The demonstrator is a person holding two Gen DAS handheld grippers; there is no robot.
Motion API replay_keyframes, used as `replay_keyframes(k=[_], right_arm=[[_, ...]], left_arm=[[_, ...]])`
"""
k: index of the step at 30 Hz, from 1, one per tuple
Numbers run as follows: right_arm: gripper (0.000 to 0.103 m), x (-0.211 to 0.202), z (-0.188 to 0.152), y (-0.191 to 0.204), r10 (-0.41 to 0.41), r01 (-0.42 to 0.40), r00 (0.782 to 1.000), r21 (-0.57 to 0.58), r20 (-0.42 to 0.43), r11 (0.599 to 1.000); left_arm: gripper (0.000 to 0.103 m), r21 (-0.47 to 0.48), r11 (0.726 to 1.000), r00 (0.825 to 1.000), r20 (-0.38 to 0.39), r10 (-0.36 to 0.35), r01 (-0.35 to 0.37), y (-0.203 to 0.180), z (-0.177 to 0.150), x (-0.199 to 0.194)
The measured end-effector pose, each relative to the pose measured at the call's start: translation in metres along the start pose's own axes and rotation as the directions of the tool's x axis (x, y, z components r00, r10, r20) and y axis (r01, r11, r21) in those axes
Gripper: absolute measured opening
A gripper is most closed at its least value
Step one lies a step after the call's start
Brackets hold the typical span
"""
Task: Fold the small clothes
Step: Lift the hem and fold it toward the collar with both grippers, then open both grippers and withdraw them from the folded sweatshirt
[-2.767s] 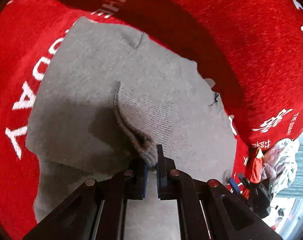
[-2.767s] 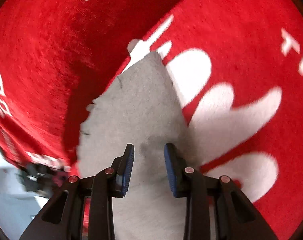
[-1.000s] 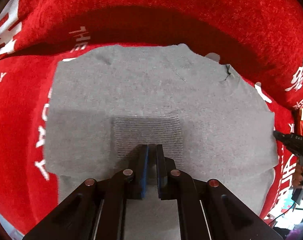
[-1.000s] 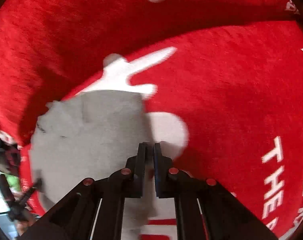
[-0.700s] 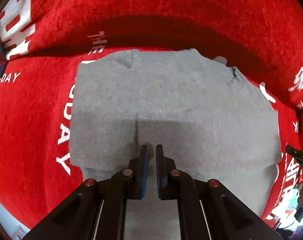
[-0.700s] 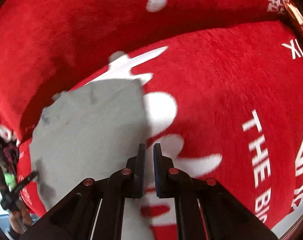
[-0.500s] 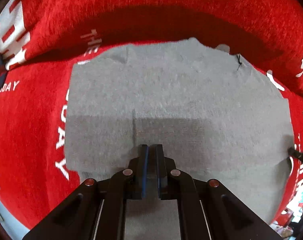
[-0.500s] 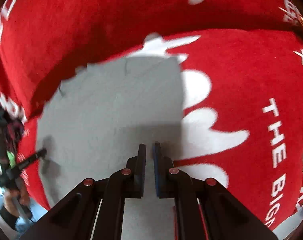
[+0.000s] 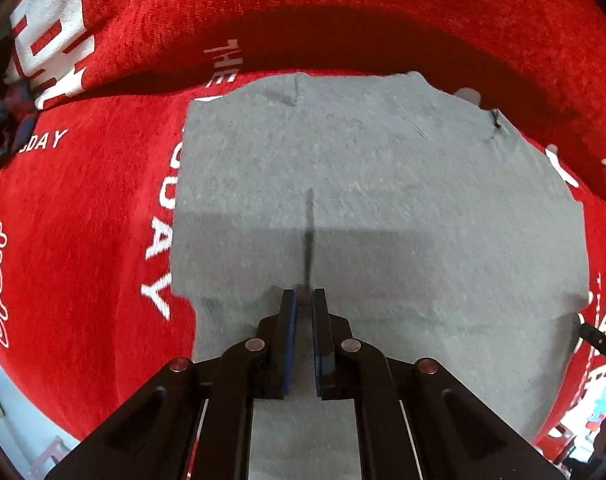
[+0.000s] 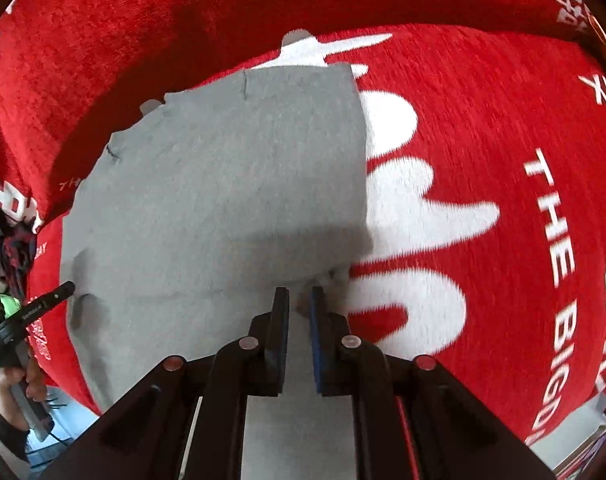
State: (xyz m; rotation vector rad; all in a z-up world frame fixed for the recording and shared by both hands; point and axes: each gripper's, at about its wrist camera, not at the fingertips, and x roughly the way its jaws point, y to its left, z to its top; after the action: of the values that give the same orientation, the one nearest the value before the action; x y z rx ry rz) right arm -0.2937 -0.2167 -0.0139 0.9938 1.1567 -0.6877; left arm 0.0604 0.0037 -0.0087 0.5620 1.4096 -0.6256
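Left tongs [image 9: 304, 304] are pointing down, pressed nearly together and pinching a raised ridge of the grey knit garment [image 9: 383, 184], which is lying flat on the red printed blanket [image 9: 83, 208].

Right tongs [image 10: 299, 300] are easing apart over the same garment's [image 10: 223, 184] bunched near corner, beside the blanket's [image 10: 503, 160] white lettering.

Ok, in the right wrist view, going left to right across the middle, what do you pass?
Hand holding the left gripper at the left edge → grey garment → white print → red cloth → white lettering.
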Motion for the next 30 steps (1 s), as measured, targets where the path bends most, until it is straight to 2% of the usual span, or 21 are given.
replay_keyframes(k=[11, 13, 15, 21, 25, 26, 27, 28, 30], right_arm=[[0.013, -0.009, -0.021, 0.016, 0.02, -0.02, 0.999, 0.021, -0.027, 1.0], [0.019, -0.01, -0.023, 0.018, 0.025, -0.024, 0.999, 0.021, -0.03, 0.999], [0.03, -0.009, -0.023, 0.022, 0.029, -0.029, 0.999, 0.021, -0.032, 0.999], [0.03, -0.01, -0.027, 0.032, 0.042, -0.042, 0.999, 0.001, -0.034, 0.999], [0.039, -0.007, -0.026, 0.035, 0.049, -0.049, 0.998, 0.001, -0.04, 0.999], [0.04, -0.006, -0.026, 0.035, 0.051, -0.051, 0.998, 0.002, -0.041, 0.999], [0.04, -0.006, -0.027, 0.036, 0.052, -0.052, 0.998, 0.002, -0.043, 0.999], [0.041, -0.006, -0.027, 0.036, 0.053, -0.053, 0.998, 0.002, -0.044, 0.999], [0.047, -0.006, -0.028, 0.037, 0.056, -0.056, 0.998, 0.001, -0.043, 0.998]], left_arm=[[0.008, 0.084, 0.996, 0.999, -0.045, 0.022, -0.018, -0.023, -0.029, -0.01], [0.008, 0.087, 0.996, 0.998, -0.049, 0.027, -0.022, -0.025, -0.032, -0.011], [0.009, 0.081, 0.997, 0.998, -0.056, 0.021, -0.016, -0.026, -0.034, -0.011], [0.009, 0.082, 0.997, 0.997, -0.069, 0.02, -0.015, -0.031, -0.038, -0.009], [0.009, 0.083, 0.996, 0.997, -0.073, 0.023, -0.017, -0.034, -0.04, -0.007], [0.027, 0.08, 0.997, 0.997, -0.071, 0.026, -0.02, -0.035, -0.041, -0.007], [0.057, 0.078, 0.997, 0.997, -0.071, 0.03, -0.025, -0.035, -0.041, -0.007], [0.1, 0.071, 0.997, 0.996, -0.073, 0.045, -0.04, -0.034, -0.04, -0.007], [0.101, 0.07, 0.996, 0.997, -0.038, 0.062, -0.06, -0.035, -0.04, -0.009]])
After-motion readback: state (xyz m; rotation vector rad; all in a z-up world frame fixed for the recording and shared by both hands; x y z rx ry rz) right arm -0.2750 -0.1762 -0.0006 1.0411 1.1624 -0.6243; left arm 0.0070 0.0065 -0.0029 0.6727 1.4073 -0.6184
